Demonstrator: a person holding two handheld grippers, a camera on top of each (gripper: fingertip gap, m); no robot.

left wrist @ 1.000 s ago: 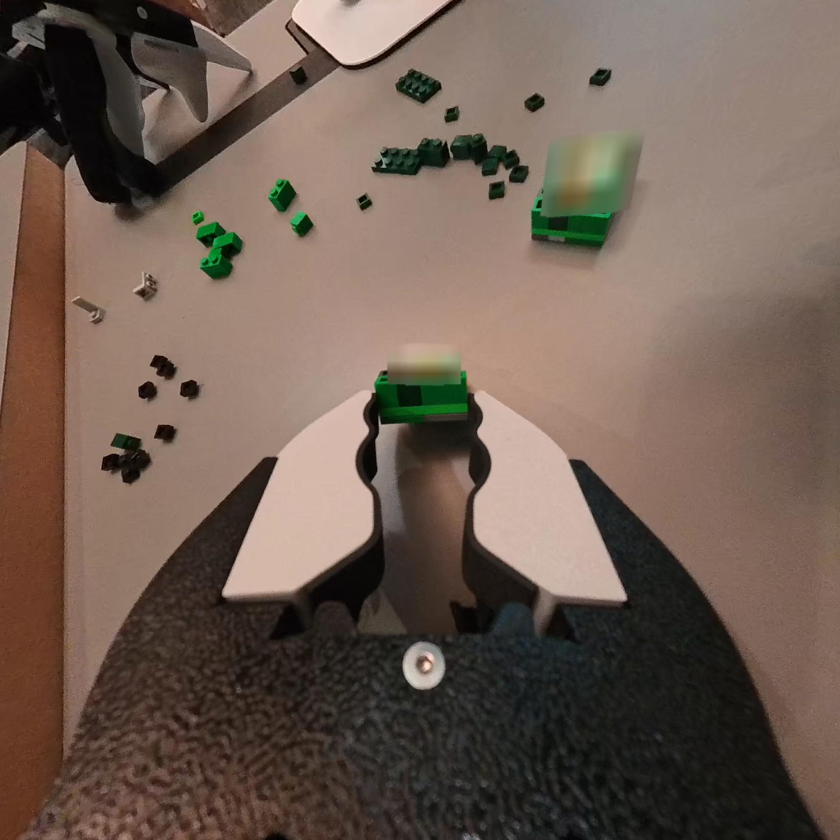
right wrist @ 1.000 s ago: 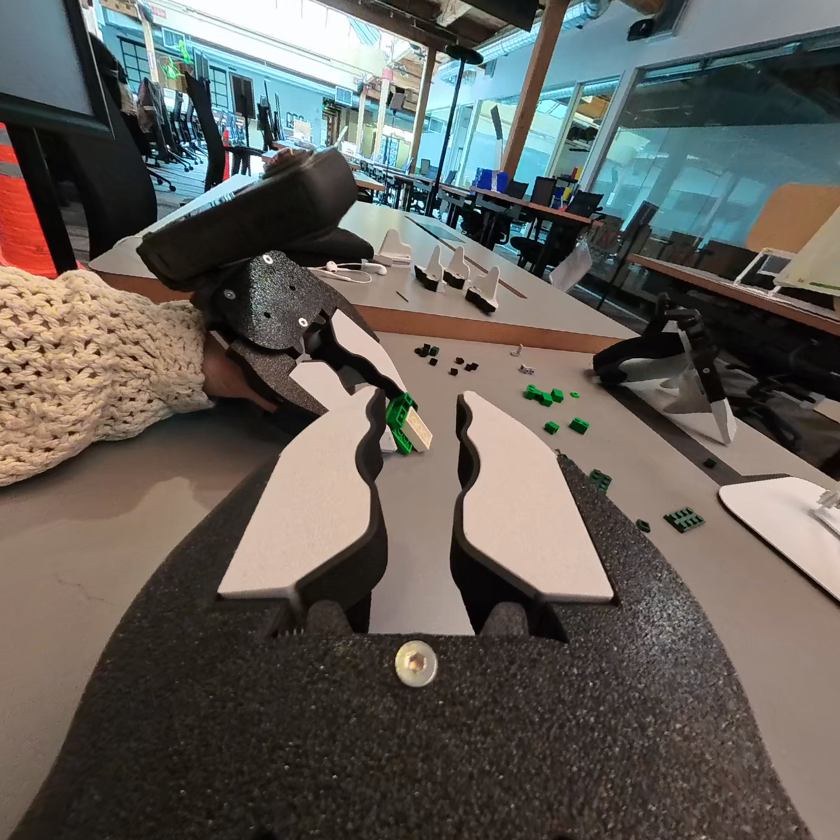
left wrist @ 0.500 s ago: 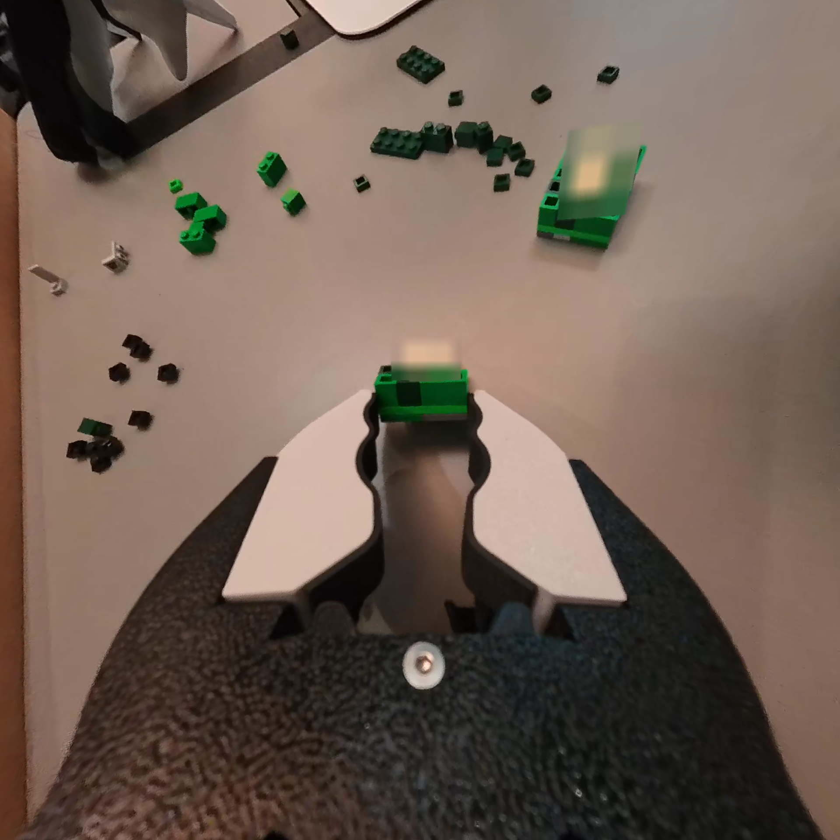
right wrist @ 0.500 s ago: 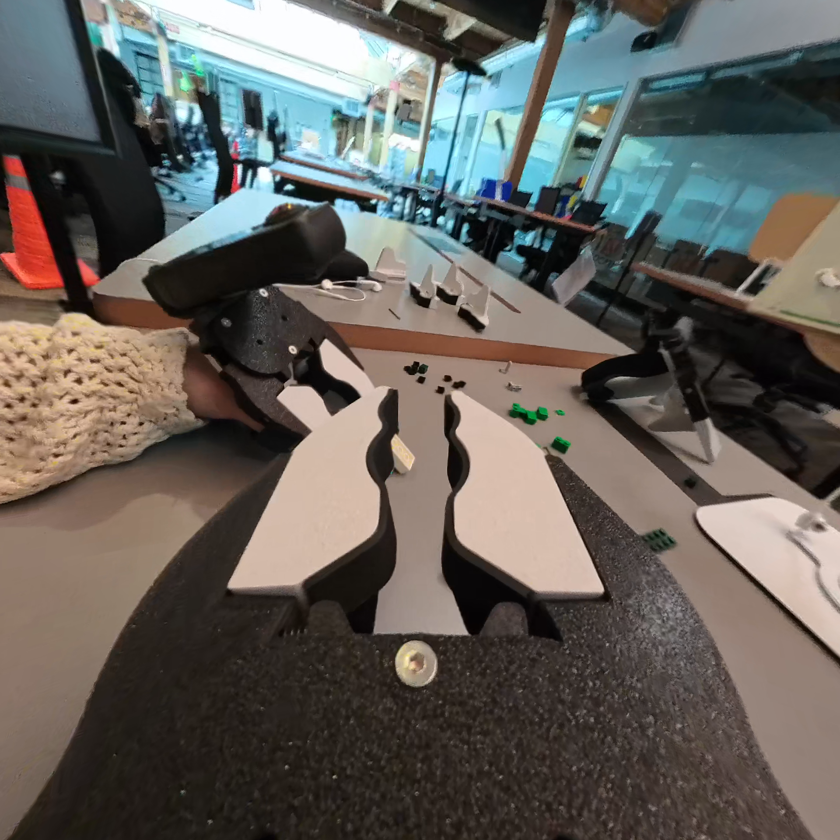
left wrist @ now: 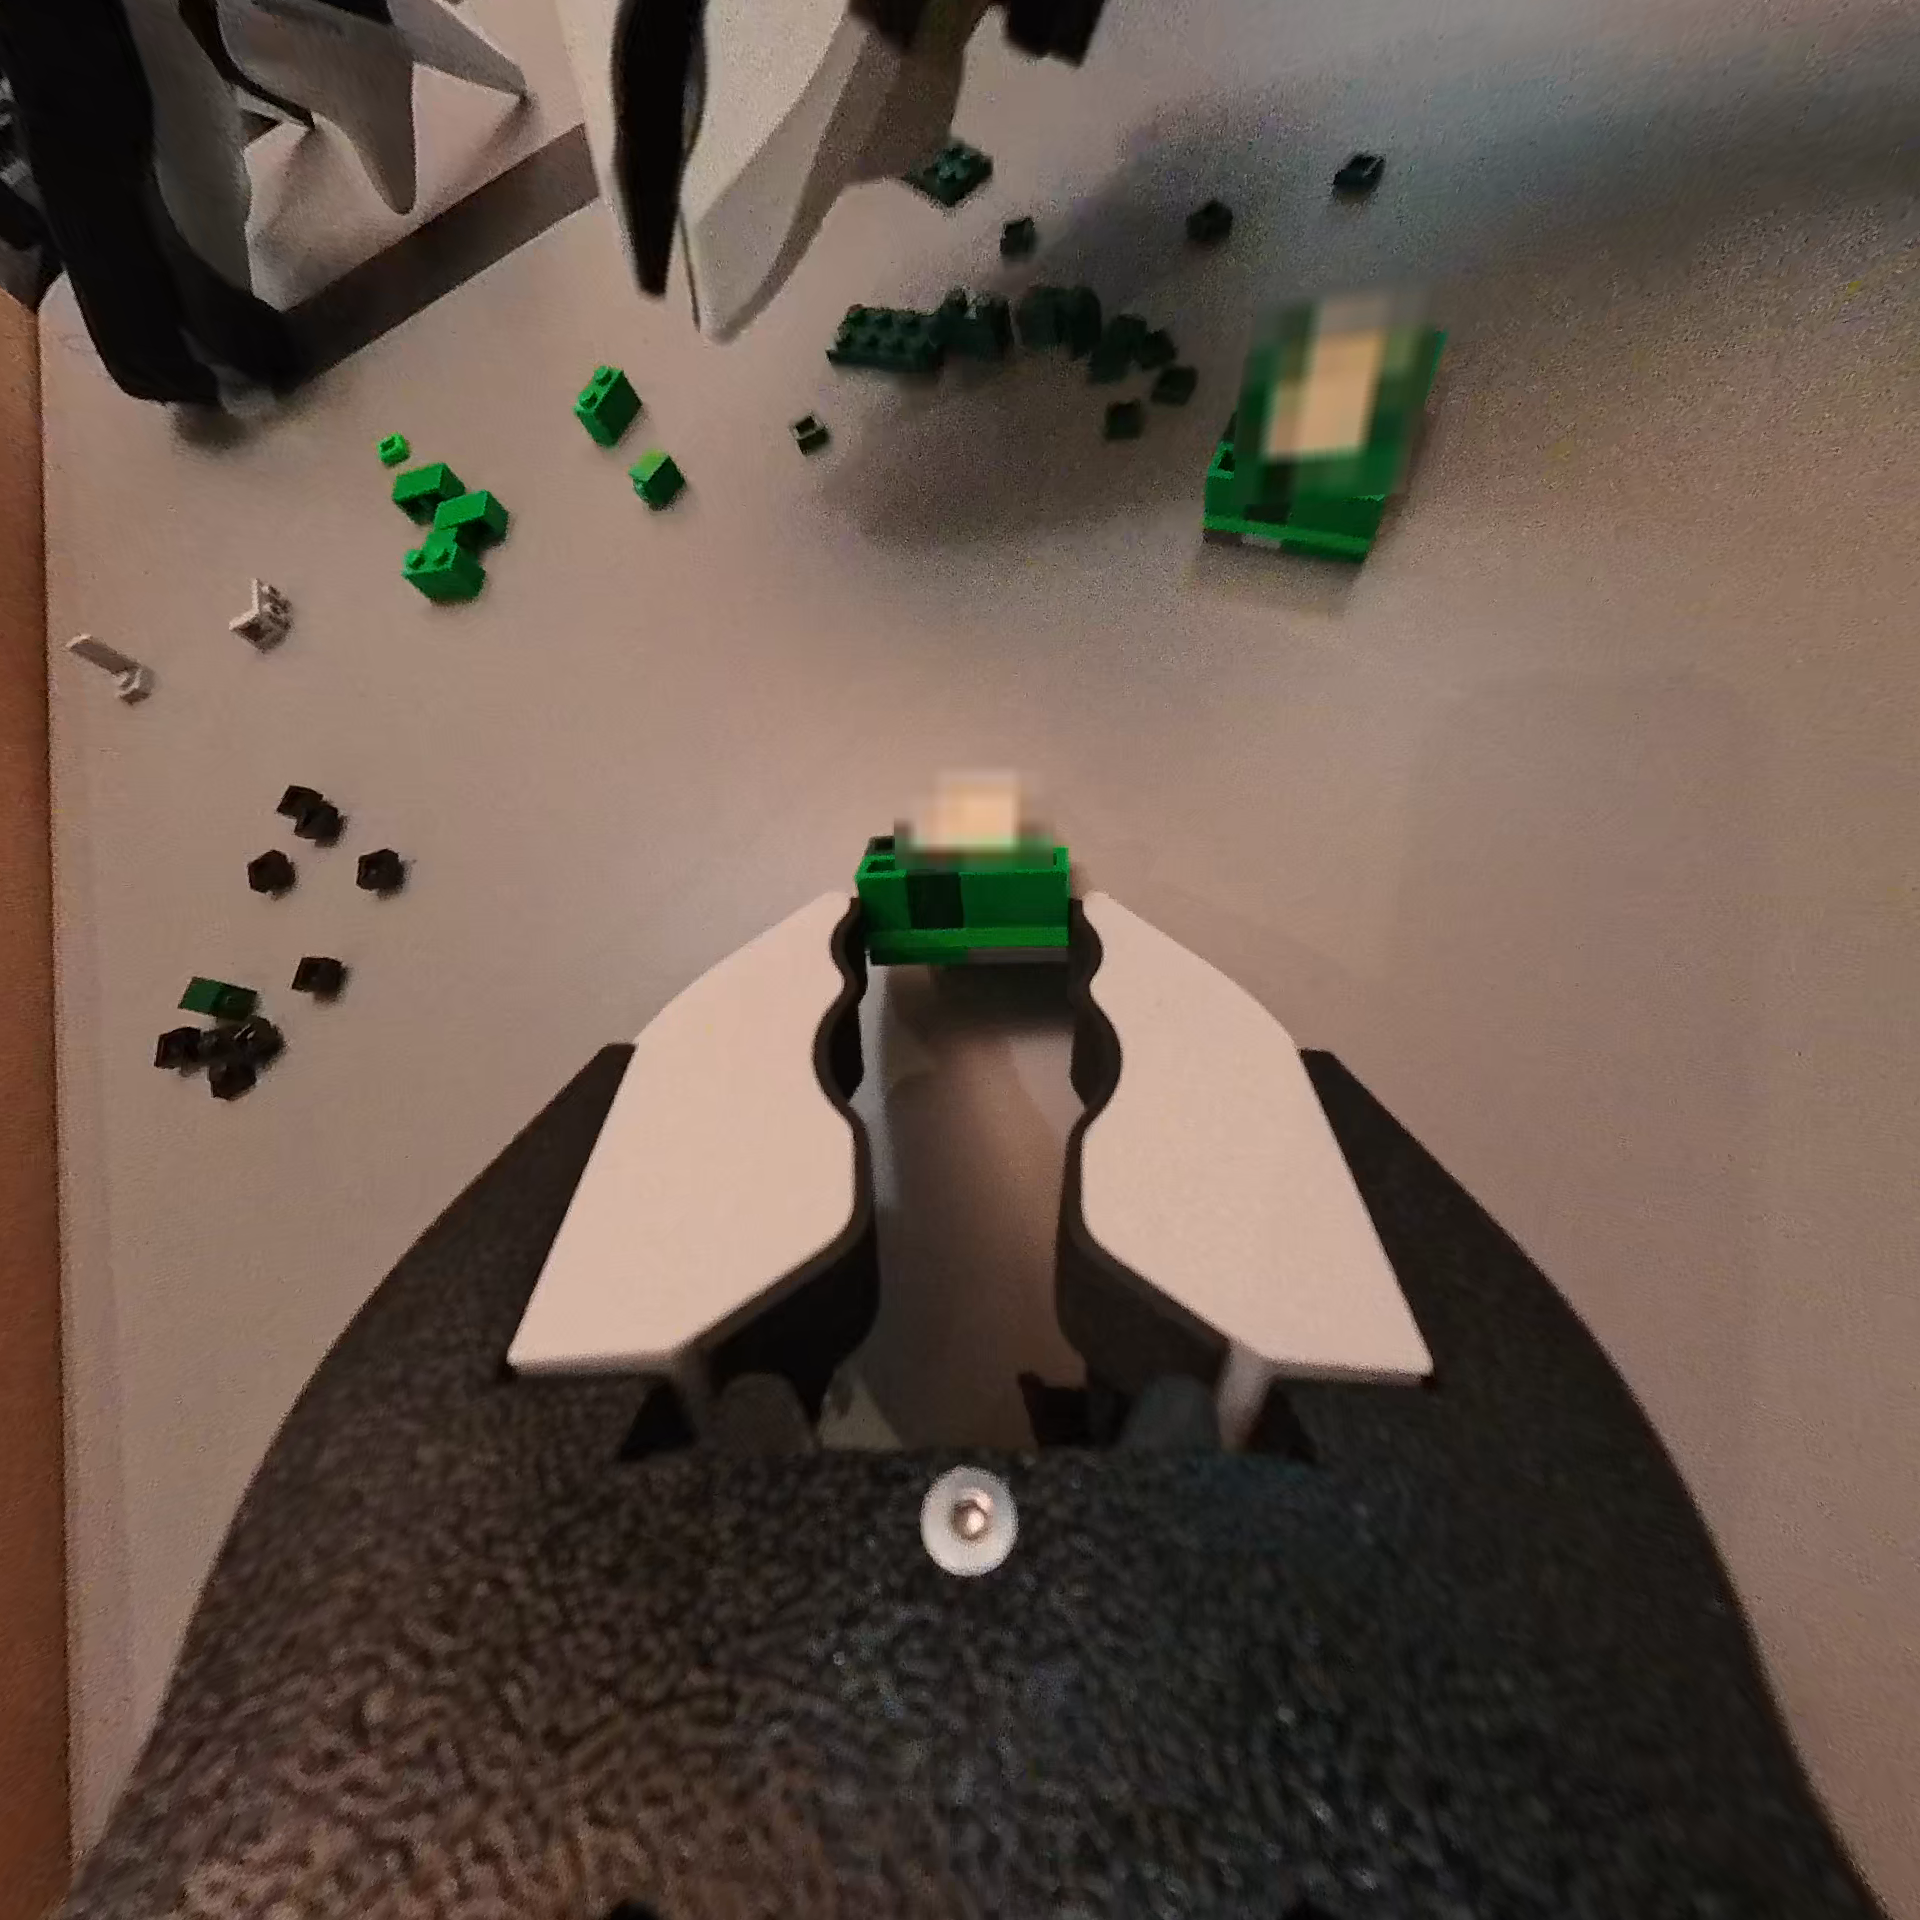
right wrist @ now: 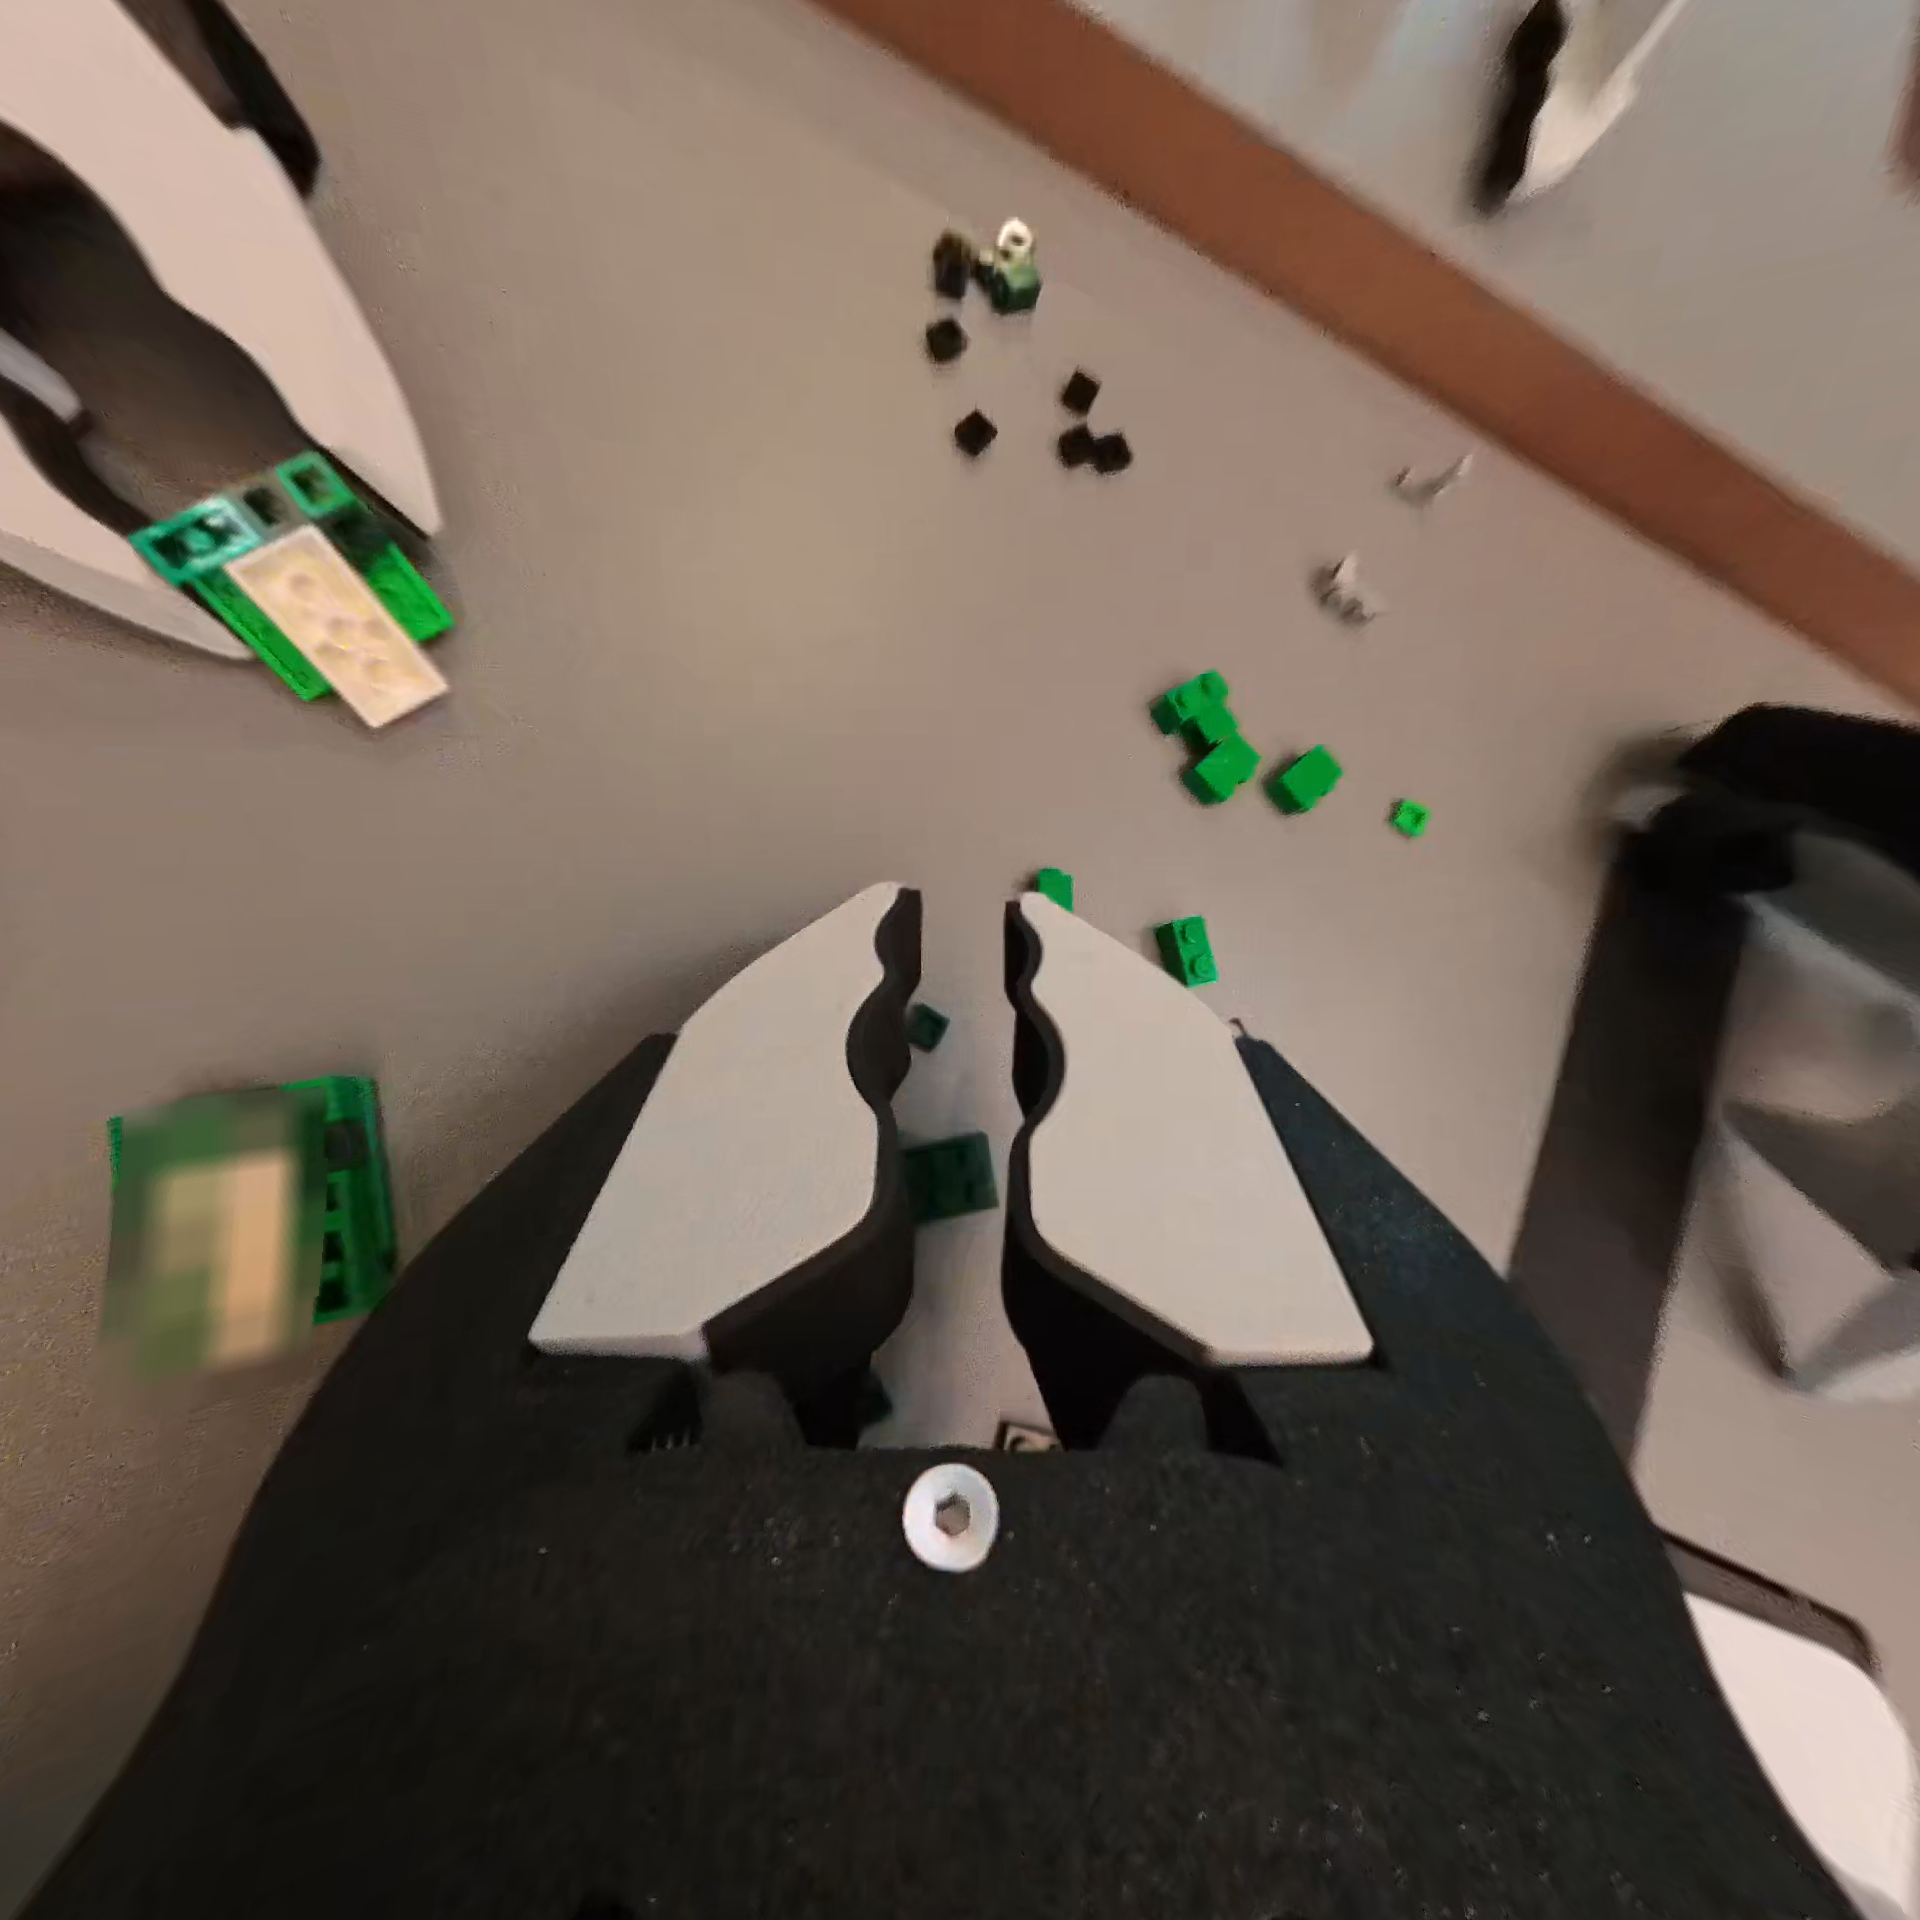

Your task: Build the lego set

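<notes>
My left gripper is shut on a small green lego assembly with a cream plate on top, held above the grey table. It shows in the right wrist view at top left, with the left gripper and the assembly. My right gripper is empty, its jaws a narrow gap apart, pointing down over loose green bricks. A dark green brick lies on the table below its fingers. The right gripper shows blurred at the top of the left wrist view. A second green assembly lies on the table.
Bright green bricks, dark green bricks, black pieces and grey pieces are scattered on the table. The brown table edge runs along the far side. A black and white stand is at the right. There is about 15 centimetres between the tips of the two grippers. It is some 6 centimetres from my right tips to the dark green brick. It is also in sight in the left wrist view.
My right gripper has swung from a level view across the table to pointing down over the loose bricks, and its jaws have narrowed. My left gripper still holds the assembly.
</notes>
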